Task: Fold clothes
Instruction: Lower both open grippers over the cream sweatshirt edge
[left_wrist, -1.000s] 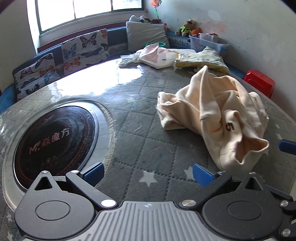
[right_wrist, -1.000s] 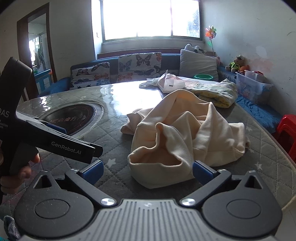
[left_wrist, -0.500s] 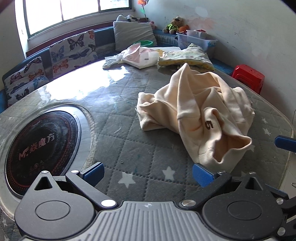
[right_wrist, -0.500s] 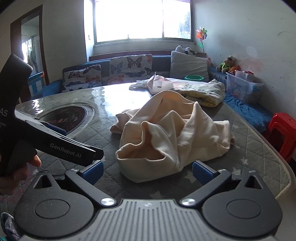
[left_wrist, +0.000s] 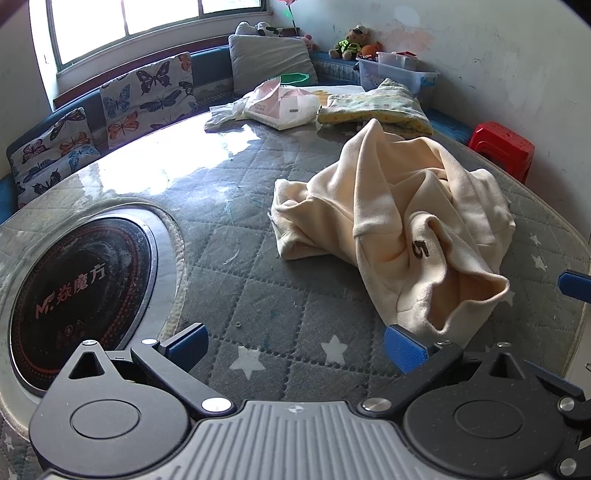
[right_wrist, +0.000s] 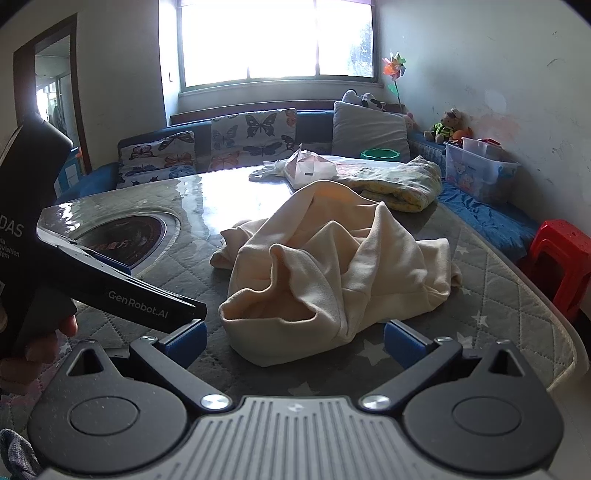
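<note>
Garment: your cream sweatshirt (left_wrist: 399, 229) lies crumpled on the quilted table (left_wrist: 236, 258) (a dark "5" shows).
Left gripper (left_wrist: 295, 341): your fingers spread wide, holding nothing.
Right gripper (right_wrist: 293, 338): spread wide, hem just ahead.

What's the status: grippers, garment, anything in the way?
Left gripper open, empty. Right gripper open, empty, facing the garment. Cream garment crumpled on table, unfolded. Nothing between jaws and cloth.
</note>
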